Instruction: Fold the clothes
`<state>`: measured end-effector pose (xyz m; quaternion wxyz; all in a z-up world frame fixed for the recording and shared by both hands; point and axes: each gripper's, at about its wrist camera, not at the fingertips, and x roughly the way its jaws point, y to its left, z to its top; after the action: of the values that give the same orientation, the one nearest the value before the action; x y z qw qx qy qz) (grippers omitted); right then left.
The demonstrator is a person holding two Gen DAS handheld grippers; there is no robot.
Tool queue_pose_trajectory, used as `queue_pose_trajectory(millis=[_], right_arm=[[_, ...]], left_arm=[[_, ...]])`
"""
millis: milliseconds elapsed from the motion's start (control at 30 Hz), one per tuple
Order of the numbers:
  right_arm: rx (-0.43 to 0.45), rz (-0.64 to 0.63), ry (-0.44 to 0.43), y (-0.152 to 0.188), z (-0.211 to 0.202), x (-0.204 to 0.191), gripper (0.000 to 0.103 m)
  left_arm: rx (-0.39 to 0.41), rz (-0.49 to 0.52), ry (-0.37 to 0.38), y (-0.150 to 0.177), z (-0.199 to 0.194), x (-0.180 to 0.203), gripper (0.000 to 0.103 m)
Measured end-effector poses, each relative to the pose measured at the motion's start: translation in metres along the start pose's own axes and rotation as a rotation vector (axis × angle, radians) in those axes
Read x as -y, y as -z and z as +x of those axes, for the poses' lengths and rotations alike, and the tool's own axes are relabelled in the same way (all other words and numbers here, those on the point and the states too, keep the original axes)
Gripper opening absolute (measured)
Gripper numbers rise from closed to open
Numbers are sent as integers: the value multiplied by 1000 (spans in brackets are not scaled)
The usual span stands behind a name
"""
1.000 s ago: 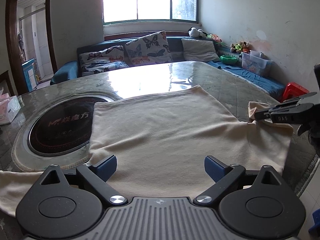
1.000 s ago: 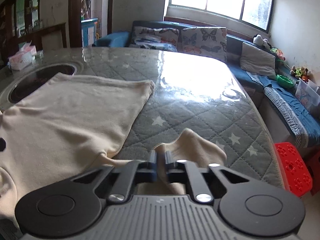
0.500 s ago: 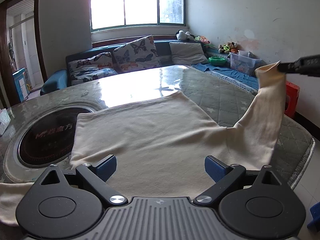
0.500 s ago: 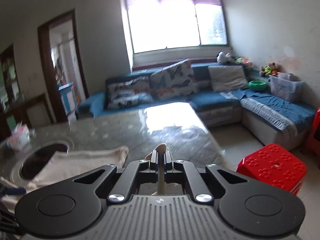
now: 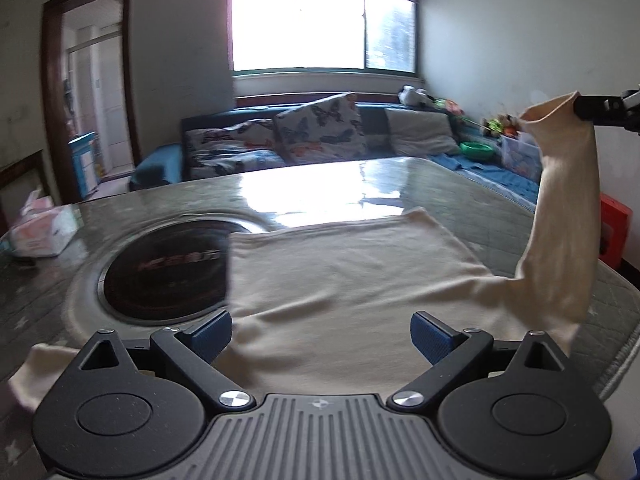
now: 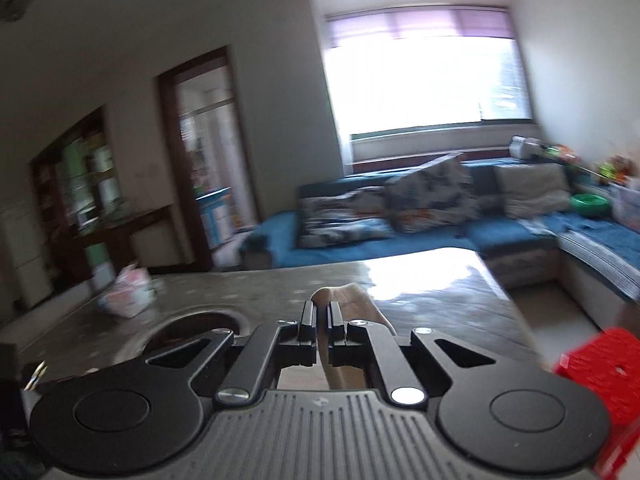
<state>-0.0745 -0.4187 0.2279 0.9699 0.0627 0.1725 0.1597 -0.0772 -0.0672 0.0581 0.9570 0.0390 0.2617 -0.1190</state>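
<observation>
A cream long-sleeved garment (image 5: pixel 352 280) lies spread on the quilted table (image 5: pixel 460 196). My left gripper (image 5: pixel 321 330) is open and empty, low over the garment's near edge. My right gripper (image 6: pixel 322 312) is shut on the cuff of the right sleeve (image 6: pixel 346 300). In the left wrist view that sleeve (image 5: pixel 568 216) hangs stretched up from the table to the right gripper (image 5: pixel 580 110) at the upper right. The other sleeve (image 5: pixel 36 372) lies at the table's near left edge.
A round black induction hob (image 5: pixel 164 272) is set in the table, partly under the garment. A tissue pack (image 5: pixel 40 228) lies at the far left. A blue sofa with cushions (image 5: pixel 320 136) stands behind. A red stool (image 6: pixel 600 372) stands right of the table.
My right gripper has lifted the sleeve cuff from the table to high above it and swung it leftward. The left gripper stays open and has risen slightly.
</observation>
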Motion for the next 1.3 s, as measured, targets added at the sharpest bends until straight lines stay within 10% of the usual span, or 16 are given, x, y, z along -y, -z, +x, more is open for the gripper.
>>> queue_pose_trajectory(millis=[467, 733, 967, 1300], right_arm=[[-264, -151, -323, 49, 86, -104, 8], [-310, -146, -179, 63, 61, -67, 19], [-388, -126, -35, 91, 47, -23, 26], [-368, -159, -46, 97, 78, -15, 26]], left_arm=[[-27, -88, -97, 17, -2, -53, 98], [-41, -32, -31, 15, 11, -35, 88], [-65, 30, 46, 15, 31, -13, 55], [-61, 95, 155, 16, 36, 6, 33]])
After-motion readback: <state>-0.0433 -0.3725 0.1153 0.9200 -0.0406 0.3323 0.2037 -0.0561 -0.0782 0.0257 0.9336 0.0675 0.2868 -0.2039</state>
